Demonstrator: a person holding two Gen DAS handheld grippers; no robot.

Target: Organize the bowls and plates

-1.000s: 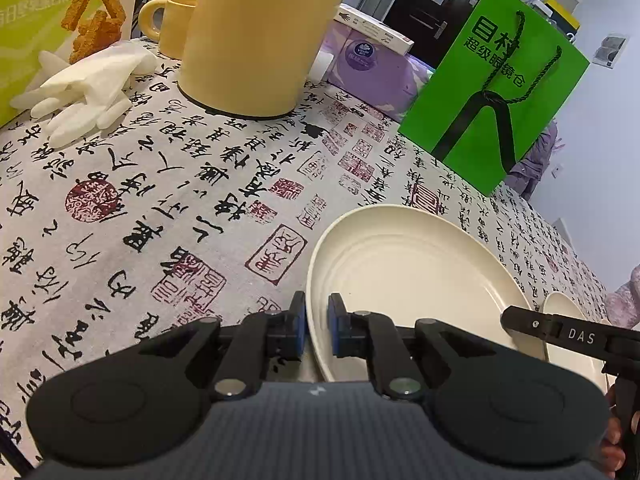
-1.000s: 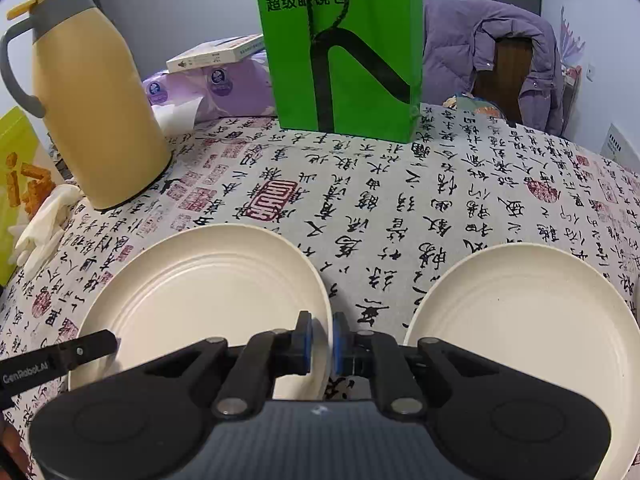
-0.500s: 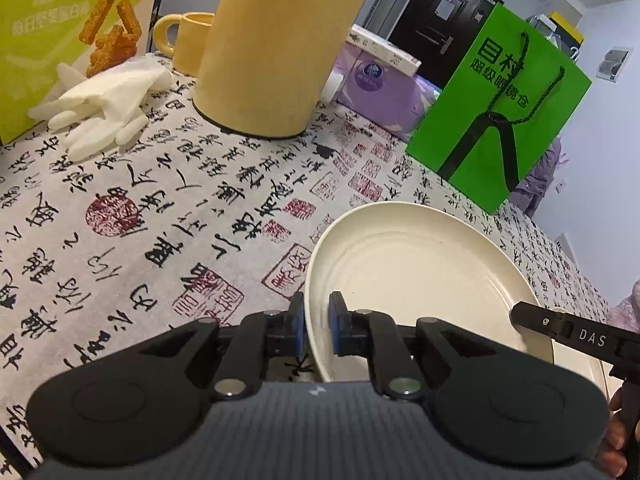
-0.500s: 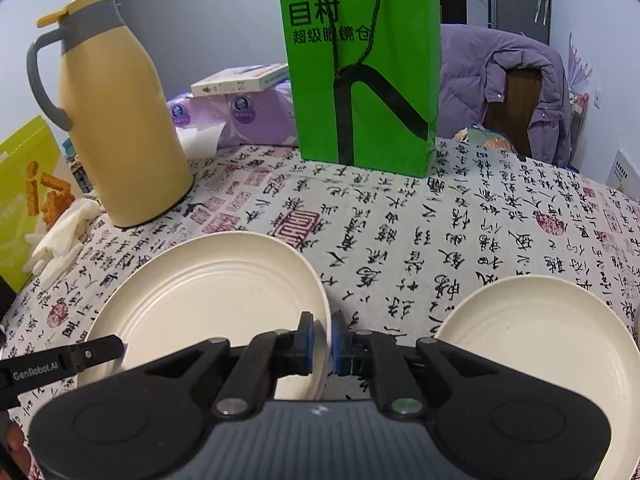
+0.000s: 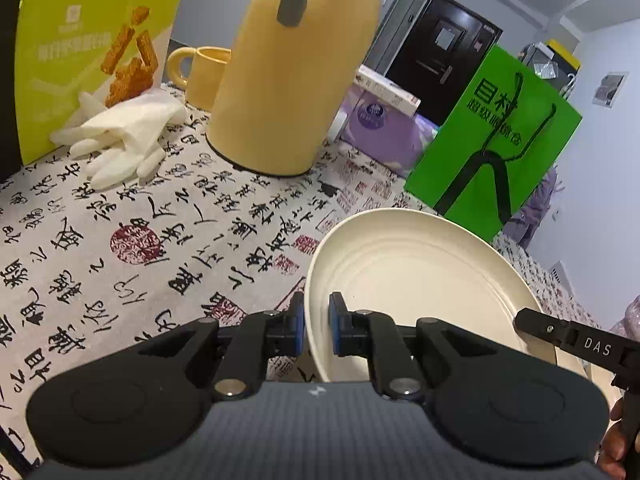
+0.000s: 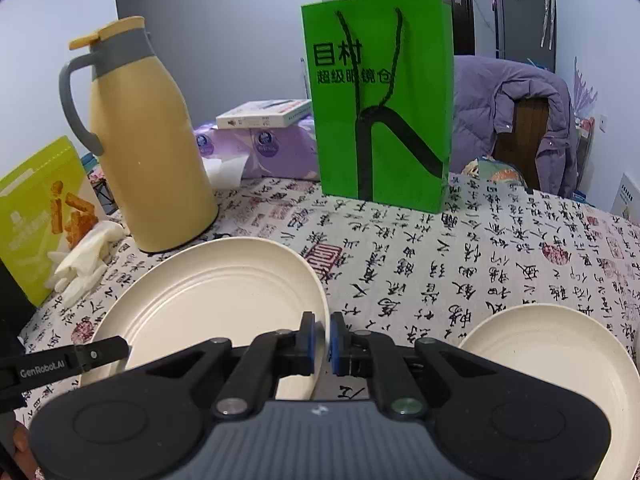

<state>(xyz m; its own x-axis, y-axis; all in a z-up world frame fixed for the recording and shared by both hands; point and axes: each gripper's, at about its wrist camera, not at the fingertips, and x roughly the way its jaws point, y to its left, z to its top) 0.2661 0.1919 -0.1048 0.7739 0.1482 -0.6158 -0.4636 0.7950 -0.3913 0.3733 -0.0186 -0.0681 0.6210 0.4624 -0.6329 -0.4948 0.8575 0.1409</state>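
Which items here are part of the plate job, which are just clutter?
Job: held plate, gripped at opposite rims by left claw and right claw; second plate.
Clutter: thermos, green bag, gloves, mug, snack box.

A yellow jug (image 6: 148, 152), green bag (image 6: 384, 108), snack box (image 5: 92, 48), mug (image 5: 204, 76) and white gloves (image 5: 124, 136) crowd a calligraphy-print tabletop (image 5: 120, 240).

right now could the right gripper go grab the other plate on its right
Probably not yet. The right gripper is shut on the rim of the near plate, which the left gripper also clamps. The second plate lies bare on the tablecloth with nothing between, but that gripper is occupied.
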